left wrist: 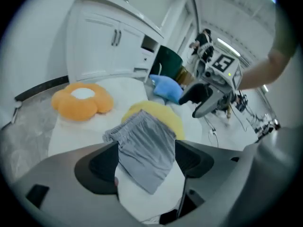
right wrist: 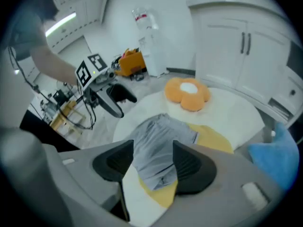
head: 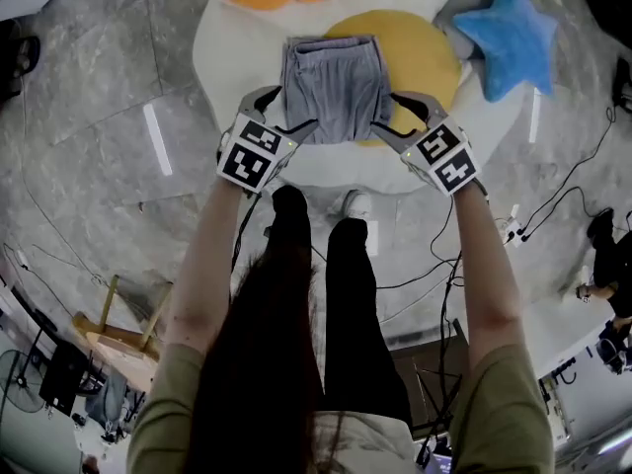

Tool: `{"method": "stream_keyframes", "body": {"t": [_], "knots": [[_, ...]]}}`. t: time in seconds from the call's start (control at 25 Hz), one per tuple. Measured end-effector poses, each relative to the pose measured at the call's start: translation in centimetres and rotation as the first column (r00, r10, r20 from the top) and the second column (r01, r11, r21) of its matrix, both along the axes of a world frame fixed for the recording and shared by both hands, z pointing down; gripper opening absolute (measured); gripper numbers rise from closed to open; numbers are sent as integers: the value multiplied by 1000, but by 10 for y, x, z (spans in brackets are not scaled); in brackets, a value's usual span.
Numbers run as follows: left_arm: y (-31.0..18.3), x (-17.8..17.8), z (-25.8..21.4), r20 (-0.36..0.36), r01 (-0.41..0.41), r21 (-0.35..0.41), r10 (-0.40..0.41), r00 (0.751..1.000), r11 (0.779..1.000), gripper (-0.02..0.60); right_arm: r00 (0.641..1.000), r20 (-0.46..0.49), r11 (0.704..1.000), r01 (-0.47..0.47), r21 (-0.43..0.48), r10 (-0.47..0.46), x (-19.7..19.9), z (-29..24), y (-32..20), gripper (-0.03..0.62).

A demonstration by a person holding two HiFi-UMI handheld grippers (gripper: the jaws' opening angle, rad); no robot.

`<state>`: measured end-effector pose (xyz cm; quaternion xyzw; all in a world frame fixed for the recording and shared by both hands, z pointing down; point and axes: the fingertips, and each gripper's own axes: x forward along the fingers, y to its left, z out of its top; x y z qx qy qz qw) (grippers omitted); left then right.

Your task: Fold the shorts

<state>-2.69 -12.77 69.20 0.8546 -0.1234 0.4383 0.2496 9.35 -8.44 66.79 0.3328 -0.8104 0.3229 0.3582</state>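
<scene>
Here the grey fabric shorts [head: 332, 87] lie as a compact rectangle, partly on the round yellow cushion [head: 427, 59] on the white bench [head: 326, 171], long axis pointing away from the person. The left gripper [head: 286, 113] and right gripper [head: 389, 117] hover at the near corners, equally close, jaws apart and empty.

Olive short sleeves [head: 166, 411], black trousers [head: 355, 304]

No legible text, brand, number or sign appears in any view. The only printed marks are black-and-white square marker patterns on the cubes of the left gripper [head: 284, 110] and right gripper [head: 393, 115], behind the fingers. These patterns carry no characters.
</scene>
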Motion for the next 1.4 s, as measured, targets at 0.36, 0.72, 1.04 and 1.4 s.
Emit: {"method": "stream_keyframes", "body": {"t": [0.36,0.72,1.04,1.4], "knots": [[44,-12,-231,-240,468,88,-438,866,879,359,876,258,804,-479,353,408,21,-269,21,250],[99,-22,-479,-481,641,282,-473,738,714,357,860,333,566,-506,651,386,21,-523,78,249],[118,-40,-617,-608,702,460,-382,695,544,194,888,348,438,-453,777,300,7,-643,115,245],[143,-39,-680,-678,734,541,-304,669,410,23,879,363,356,-461,813,310,-10,-683,142,95]]}}
